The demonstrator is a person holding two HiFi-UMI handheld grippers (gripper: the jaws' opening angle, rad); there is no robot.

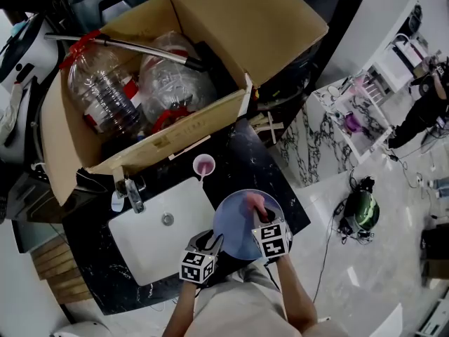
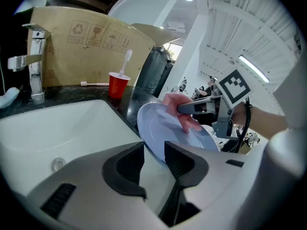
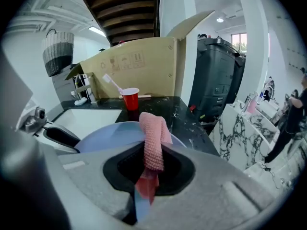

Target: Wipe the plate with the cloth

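Observation:
A pale blue plate (image 1: 235,225) is held tilted over the black counter, just right of the sink. My left gripper (image 1: 212,246) is shut on its near rim; in the left gripper view the jaws pinch the plate (image 2: 160,128) edge at my left gripper (image 2: 154,158). My right gripper (image 1: 260,215) is shut on a pink cloth (image 1: 253,202), pressed against the plate's face. In the right gripper view the cloth (image 3: 152,138) sticks up from between the jaws of my right gripper (image 3: 151,164), with the plate (image 3: 108,134) behind it. From the left, the cloth (image 2: 178,110) lies on the plate's upper part.
A white sink (image 1: 151,239) with a chrome faucet (image 1: 133,195) lies left of the plate. A red cup (image 1: 204,166) holding a toothbrush stands behind it. A big cardboard box (image 1: 70,135) of plastic bottles fills the back. A black bin (image 3: 218,80) stands at right.

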